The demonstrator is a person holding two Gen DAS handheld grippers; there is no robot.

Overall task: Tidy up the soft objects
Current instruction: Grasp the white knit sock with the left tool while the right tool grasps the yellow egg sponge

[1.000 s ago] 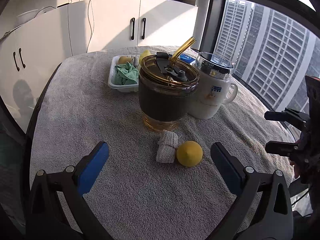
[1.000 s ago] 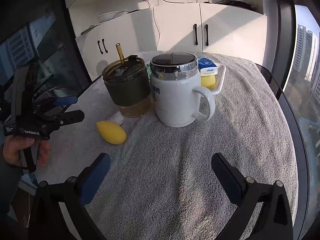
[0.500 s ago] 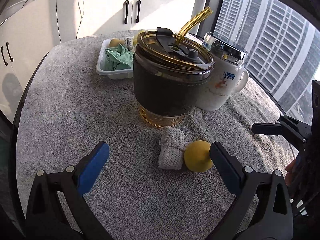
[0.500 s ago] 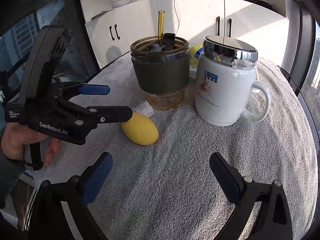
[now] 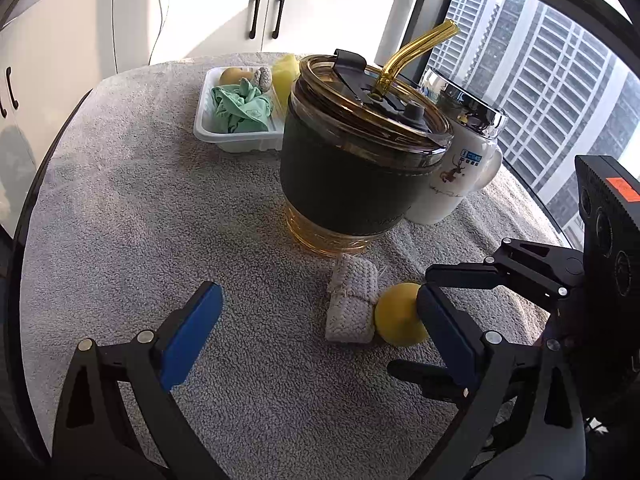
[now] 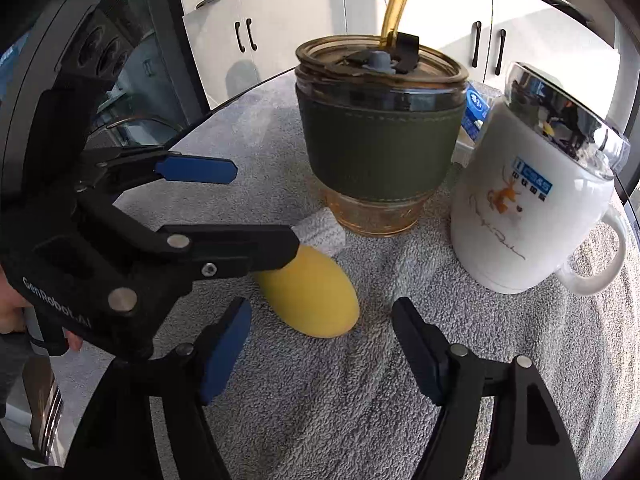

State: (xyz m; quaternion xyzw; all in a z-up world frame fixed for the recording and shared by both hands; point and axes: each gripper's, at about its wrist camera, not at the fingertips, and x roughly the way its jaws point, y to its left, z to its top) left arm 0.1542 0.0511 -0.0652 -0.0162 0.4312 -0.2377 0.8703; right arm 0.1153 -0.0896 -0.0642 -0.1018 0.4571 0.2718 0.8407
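A yellow egg-shaped soft toy lies on the grey towel, touching a folded beige knit cloth in front of the tumbler. My left gripper is open, low over the towel, with the cloth and the toy just ahead of its right finger. My right gripper comes in from the other side. Its jaws are closing, the toy's near end sits between the fingertips, and the pads do not touch it.
A dark-sleeved amber tumbler with a straw and a white lidded mug stand close behind the toy. A white tray at the back holds a green cloth and other soft items. The two grippers nearly cross.
Both grippers have moved in and down toward the cloth and the yellow toy. The right gripper's jaws have narrowed. The toy and the cloth have not moved.
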